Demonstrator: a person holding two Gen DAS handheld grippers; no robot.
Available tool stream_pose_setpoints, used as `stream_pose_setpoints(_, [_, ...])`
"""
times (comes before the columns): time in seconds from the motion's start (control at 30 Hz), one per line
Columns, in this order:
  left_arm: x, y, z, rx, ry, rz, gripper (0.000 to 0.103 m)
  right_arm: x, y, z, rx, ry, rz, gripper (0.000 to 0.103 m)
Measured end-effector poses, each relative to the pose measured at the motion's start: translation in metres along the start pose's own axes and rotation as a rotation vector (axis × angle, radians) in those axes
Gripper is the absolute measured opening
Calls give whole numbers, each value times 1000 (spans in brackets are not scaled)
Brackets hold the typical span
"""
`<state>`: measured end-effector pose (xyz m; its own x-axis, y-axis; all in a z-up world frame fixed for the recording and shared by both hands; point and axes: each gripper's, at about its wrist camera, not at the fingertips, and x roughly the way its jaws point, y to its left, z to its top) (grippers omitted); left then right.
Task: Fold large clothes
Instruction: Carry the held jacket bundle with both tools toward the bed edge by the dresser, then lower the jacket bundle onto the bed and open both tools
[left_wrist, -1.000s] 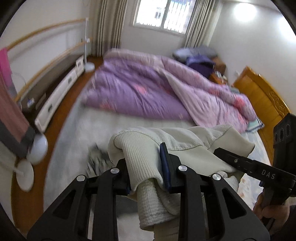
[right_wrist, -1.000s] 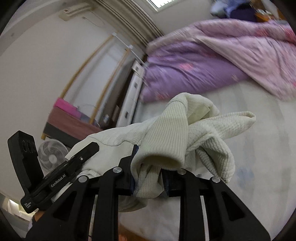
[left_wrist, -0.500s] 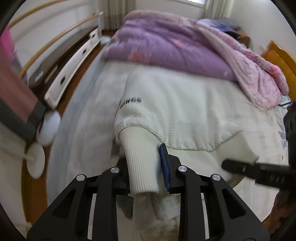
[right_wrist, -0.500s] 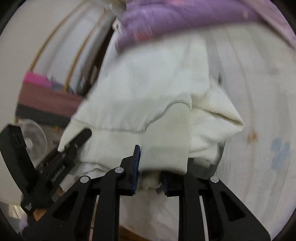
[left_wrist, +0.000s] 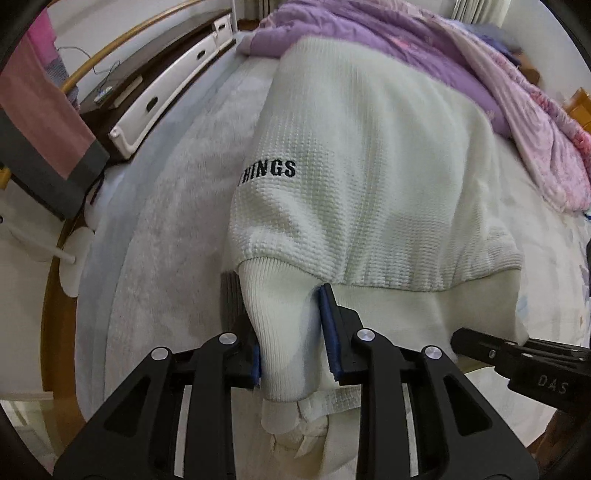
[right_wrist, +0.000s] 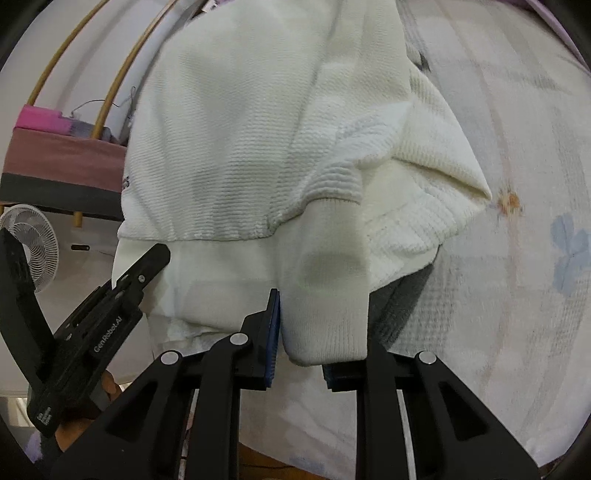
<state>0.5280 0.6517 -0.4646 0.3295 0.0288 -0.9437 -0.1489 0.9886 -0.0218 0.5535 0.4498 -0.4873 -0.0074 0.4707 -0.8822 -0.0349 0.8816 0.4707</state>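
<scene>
A cream waffle-knit sweatshirt (left_wrist: 369, 155) with dark embroidered lettering lies spread over the pale bed sheet (left_wrist: 155, 206), its far end against the rumpled purple quilt (left_wrist: 388, 40). The left tongs (left_wrist: 291, 325) pinch one ribbed cuff (left_wrist: 284, 332) at the near hem. The right tongs (right_wrist: 321, 332) pinch the other ribbed cuff (right_wrist: 328, 314) alongside. Both cuffs bunch thickly between the blue pads (left_wrist: 328, 328).

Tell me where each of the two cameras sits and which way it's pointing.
Left wrist: on the left gripper, facing along the bed toward the purple duvet; its jaws clamp a cuff of the white sweater; right gripper at lower right.
Right wrist: on the right gripper, facing down at the sweater's other cuff; left gripper and fan at left.
Both show the sweater.
</scene>
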Motion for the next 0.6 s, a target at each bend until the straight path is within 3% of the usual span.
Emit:
stream_pose_setpoints(0.03, [2, 0, 0, -8, 14, 16, 33, 0, 0, 3, 10, 10, -6, 26])
stream_pose_setpoints(0.07, [1, 0, 1, -10, 24, 49, 48, -2, -1, 2, 20, 13, -7, 27])
stream_pose_setpoints(0.13, [-8, -2, 1, -12, 4, 84, 53, -8, -5, 1, 26, 0, -9, 27])
stream_pose_setpoints(0.2, [-22, -7, 3, -18, -22, 113, 65, -16, -7, 0, 35, -7, -24, 27])
stream_pose_setpoints(0.27, [-34, -12, 5, -16, -47, 116, 68, -23, -9, -3, 45, -25, -45, 29])
stream_pose_setpoints(0.33, [-45, -24, 9, 1, -63, 100, 70, -38, -9, -2, 37, -70, -85, 38])
stream_pose_setpoints(0.6, [-91, -68, 38, 54, -101, 28, 90, -111, 18, 17, -42, -249, -127, 53])
